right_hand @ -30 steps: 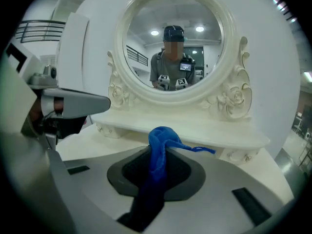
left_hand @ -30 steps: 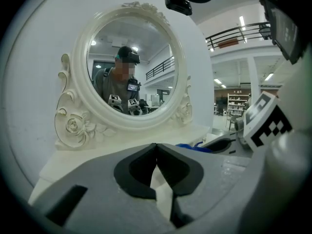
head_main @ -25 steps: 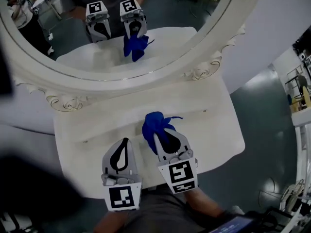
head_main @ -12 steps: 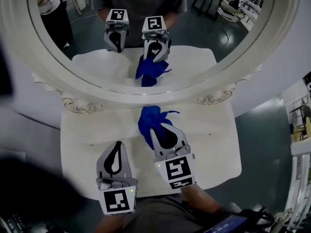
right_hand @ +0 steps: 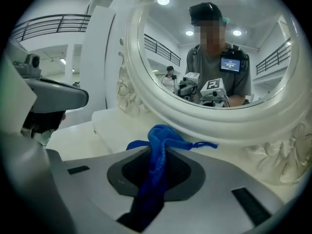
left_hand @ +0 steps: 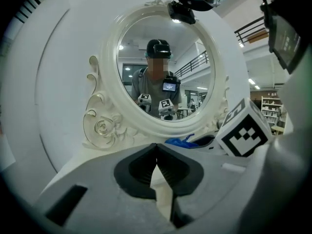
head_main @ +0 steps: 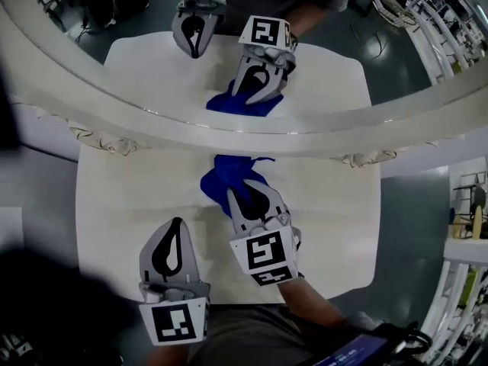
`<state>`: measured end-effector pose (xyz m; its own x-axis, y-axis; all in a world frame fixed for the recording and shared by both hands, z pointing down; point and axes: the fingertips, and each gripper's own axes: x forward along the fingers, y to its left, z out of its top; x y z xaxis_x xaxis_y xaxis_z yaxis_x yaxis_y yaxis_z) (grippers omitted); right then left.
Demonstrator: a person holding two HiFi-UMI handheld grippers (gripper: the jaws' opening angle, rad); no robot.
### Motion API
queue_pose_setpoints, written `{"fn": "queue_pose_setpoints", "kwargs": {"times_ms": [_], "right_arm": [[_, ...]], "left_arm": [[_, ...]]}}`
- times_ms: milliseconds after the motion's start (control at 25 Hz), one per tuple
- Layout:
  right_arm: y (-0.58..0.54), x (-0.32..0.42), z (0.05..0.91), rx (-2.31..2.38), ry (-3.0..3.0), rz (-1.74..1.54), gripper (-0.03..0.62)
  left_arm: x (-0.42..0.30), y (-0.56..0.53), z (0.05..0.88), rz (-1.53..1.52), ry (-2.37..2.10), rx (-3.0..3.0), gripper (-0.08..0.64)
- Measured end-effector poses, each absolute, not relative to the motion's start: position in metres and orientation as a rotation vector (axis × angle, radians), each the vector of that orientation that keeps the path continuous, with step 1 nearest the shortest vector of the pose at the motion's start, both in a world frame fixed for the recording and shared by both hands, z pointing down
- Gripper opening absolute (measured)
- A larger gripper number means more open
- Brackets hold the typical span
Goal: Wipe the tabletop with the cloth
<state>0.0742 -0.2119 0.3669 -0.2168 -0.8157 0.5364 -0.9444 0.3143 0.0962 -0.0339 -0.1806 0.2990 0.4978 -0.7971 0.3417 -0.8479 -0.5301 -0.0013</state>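
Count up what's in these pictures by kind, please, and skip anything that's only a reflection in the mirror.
cloth: 1
grippers: 2 (left gripper, right gripper)
mirror: 1
table: 1
Total: 5

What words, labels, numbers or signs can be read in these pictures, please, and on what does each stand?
None can be read.
Left marker cube and right marker cube: black-and-white square patterns, no letters.
Screen on the person's chest, reflected in the mirror: too small and blurred to read.
Blue cloth in the right tongs: no label shows.
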Motion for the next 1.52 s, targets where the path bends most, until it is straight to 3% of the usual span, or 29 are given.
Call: {"fn": "queue_pose_setpoints", "kwargs": {"times_ms": [1520], "right_arm": [[-0.234, 0.084, 0.364, 1.526, -2.045, 0.423, 0.063]], "left_arm": [[-0.013, -0.207, 0.296, 0.493, -1.325, 2.627, 0.015]]}}
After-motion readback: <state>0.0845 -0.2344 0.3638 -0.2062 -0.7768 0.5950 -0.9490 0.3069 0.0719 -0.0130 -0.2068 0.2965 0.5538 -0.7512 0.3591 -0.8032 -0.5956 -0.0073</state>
